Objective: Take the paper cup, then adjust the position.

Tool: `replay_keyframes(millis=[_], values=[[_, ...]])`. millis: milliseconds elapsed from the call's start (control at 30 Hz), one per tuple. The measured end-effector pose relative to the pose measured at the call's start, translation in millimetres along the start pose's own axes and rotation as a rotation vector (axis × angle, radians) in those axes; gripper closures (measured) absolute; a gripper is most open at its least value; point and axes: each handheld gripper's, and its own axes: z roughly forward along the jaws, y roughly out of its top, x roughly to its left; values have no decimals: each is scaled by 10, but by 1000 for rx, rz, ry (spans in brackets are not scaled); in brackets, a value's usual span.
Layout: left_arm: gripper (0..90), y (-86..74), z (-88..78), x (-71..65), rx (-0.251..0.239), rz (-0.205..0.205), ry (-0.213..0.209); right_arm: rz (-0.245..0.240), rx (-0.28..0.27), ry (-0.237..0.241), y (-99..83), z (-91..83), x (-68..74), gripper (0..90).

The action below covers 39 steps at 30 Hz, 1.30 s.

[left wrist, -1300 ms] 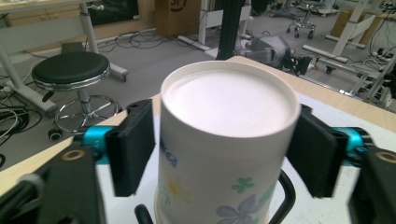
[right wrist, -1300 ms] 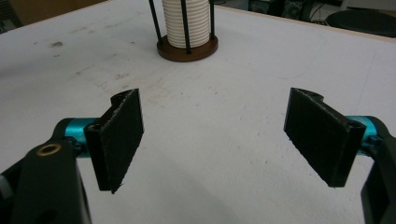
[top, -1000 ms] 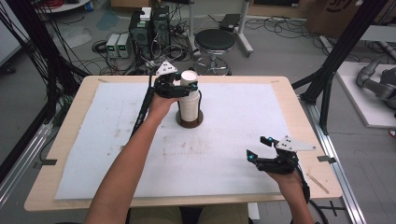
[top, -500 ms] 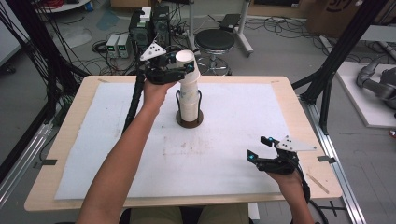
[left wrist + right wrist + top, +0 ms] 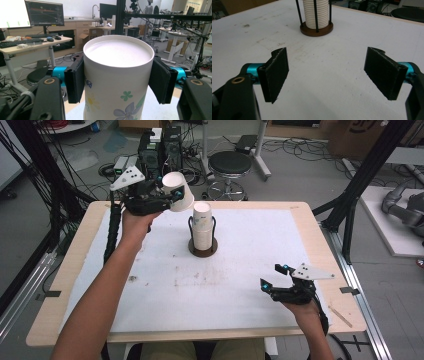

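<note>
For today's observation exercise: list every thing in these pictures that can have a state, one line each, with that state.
Left hand-held gripper: shut on paper cup.
Paper cup: lifted, tilted, clear of stack.
Cup stack: upright in holder.
Cup holder: standing on table.
Right hand-held gripper: open, empty.

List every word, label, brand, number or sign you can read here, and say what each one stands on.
Blue print beside the flowers on the paper cup held in the left gripper: cut off by a pad, unreadable.
Dark lettering on the cardboard box behind the table: cropped, unreadable.
Charts on the monitor: too small to read.
</note>
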Motion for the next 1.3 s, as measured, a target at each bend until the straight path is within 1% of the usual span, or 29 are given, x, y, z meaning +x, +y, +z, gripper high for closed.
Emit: replay_keyframes(millis=[33,67,100,133,167,200,233,267,333,367,400,433,533,633,700,733,800,833,867,933,967,1000,1033,1067,1133,1200,1233,1267,1300], values=[[367,0,0,0,0,0,0,-1,0,2,7,9,5,204],[367,-50,-104,-9,10,3,1,-2,-1,5,18,21,16,204],[367,-50,-104,-9,10,3,1,-2,-1,5,18,21,16,204],[367,-116,-199,-17,19,2,-2,-4,-2,15,31,42,32,204],[367,-116,-199,-17,19,2,-2,-6,0,20,37,52,38,204],[367,-205,-290,-26,15,-5,-11,-7,2,24,40,67,44,204],[367,-205,-290,-26,15,-5,-11,-7,2,24,40,67,44,204],[367,-301,-360,-43,27,2,-14,-14,5,34,48,98,49,203],[366,-395,-414,-67,36,5,-22,-13,11,37,54,119,54,204],[366,-395,-414,-67,36,5,-22,-17,11,40,58,131,53,204],[365,-483,-454,-98,44,10,-25,-16,11,42,61,144,57,204],[365,-519,-468,-115,49,13,-30,-16,14,46,67,154,61,204],[365,-605,-497,-163,57,13,-45,-18,13,60,84,185,85,204],[365,-684,-506,-217,69,9,-70,-26,15,76,108,221,114,204],[365,-712,-504,-237,75,10,-78,-27,12,93,126,241,137,203],[364,-761,-499,-274,88,10,-90,-28,12,101,132,250,150,204],[364,-791,-494,-293,92,7,-97,-29,12,105,140,260,163,203],[364,-831,-485,-320,96,4,-107,-36,16,119,147,283,181,203],[364,-853,-481,-334,100,1,-114,-39,15,120,151,290,183,203],[364,-898,-469,-371,108,4,-122,-42,17,135,159,311,190,203],[364,-898,-469,-371,108,4,-122,-42,17,135,159,311,190,203],[364,-942,-457,-407,118,5,-134,-46,27,150,170,333,207,203],[365,-942,-457,-407,118,5,-134,-46,27,150,170,333,207,203],[364,-978,-443,-449,125,4,-148,-53,26,167,177,352,232,203],[364,-1011,-434,-489,129,3,-160,-54,29,198,185,371,263,203],[364,-1040,-428,-529,134,2,-167,-73,25,235,203,399,297,203],[364,-1040,-428,-529,134,2,-167,-73,25,235,203,399,297,203],[364,-1055,-425,-552,137,1,-176,-81,25,245,212,415,315,203],[364,-1068,-419,-574,139,1,-179,-96,20,268,245,441,358,203]])
